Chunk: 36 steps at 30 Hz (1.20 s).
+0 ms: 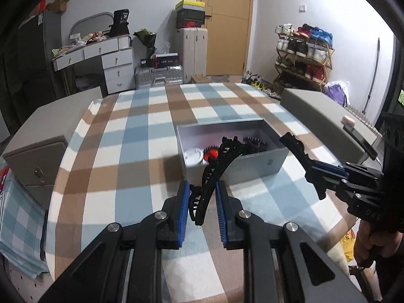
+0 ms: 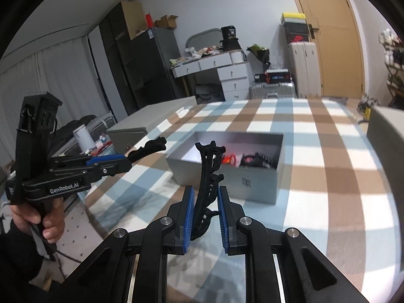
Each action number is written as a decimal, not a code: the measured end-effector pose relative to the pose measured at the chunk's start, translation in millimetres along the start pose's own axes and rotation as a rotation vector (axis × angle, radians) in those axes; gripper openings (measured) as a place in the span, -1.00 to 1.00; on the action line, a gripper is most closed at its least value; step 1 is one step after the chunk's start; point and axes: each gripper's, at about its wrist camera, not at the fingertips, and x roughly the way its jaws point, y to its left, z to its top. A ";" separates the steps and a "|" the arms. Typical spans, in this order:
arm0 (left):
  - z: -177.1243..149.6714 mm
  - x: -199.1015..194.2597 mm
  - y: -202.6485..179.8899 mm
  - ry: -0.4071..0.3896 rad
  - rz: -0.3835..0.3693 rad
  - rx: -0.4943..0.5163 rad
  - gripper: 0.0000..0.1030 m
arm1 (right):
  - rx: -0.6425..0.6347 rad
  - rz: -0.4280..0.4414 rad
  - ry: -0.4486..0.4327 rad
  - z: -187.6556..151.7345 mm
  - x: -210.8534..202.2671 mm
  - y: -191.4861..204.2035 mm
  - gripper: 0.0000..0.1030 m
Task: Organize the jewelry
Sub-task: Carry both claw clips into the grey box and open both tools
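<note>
An open grey box [image 1: 260,165] [image 2: 255,184] stands on the plaid table; inside it lie black hair pieces [image 1: 255,142] [image 2: 260,162], a red-orange item [image 1: 210,154] [image 2: 229,159] and a white round item [image 1: 193,156]. My left gripper [image 1: 202,192] is shut on a black curved hair clip [image 1: 214,176], held above the table just short of the box; both show in the right wrist view, gripper [image 2: 128,160] and clip [image 2: 149,147]. My right gripper [image 2: 205,199] is shut on a second black hair clip [image 2: 208,174], also near the box; both show in the left wrist view, gripper [image 1: 313,169] and clip [image 1: 295,145].
The plaid cloth [image 1: 141,136] [image 2: 315,136] covers the table. Grey cabinets flank it on the left [image 1: 38,151] and right [image 1: 323,116]. A white cup [image 2: 83,136] stands beyond the table's left edge. Drawers, suitcases and a shoe rack [image 1: 303,55] line the far wall.
</note>
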 end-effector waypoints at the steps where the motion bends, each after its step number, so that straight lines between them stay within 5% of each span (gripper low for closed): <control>1: 2.7 1.0 0.1 -0.005 -0.001 0.006 -0.70 | -0.005 0.003 -0.006 4.2 0.6 0.1 -0.65; 15: 41.1 30.1 0.9 -0.010 -0.087 0.071 -0.70 | -0.025 0.032 -0.039 57.9 31.6 -22.7 -0.65; 36: 53.2 84.5 1.9 0.059 -0.189 0.045 -0.70 | -0.012 0.080 0.021 64.4 82.8 -55.6 -0.65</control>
